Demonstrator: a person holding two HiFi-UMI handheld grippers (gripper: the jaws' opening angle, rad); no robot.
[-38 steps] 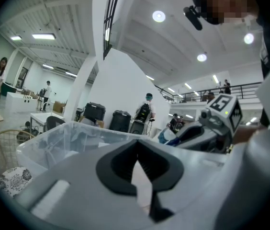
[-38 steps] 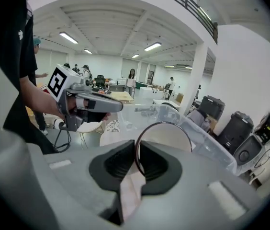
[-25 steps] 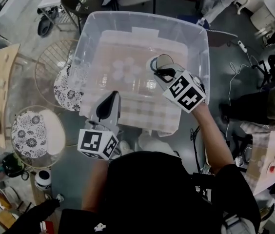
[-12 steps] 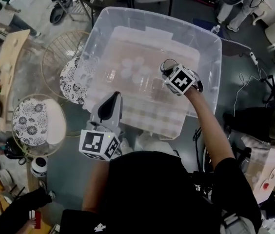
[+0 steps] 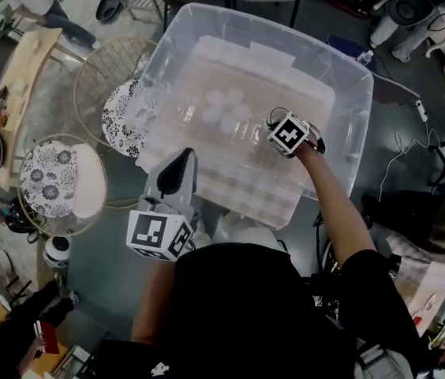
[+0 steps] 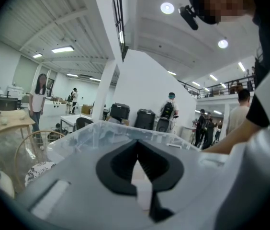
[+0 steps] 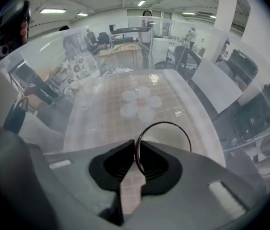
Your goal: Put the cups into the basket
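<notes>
The glass cup hung upright inside the clear bin, its rim pinched by the right claw, the bin floor straight beneath. The left claw was pressed together, empty, outside the near wall.

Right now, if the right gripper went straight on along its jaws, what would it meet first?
The right gripper pinches the glass cup by its rim. Carried onward, the cup would likely meet the clear bin's patterned floor first, though depth is unclear.
</notes>
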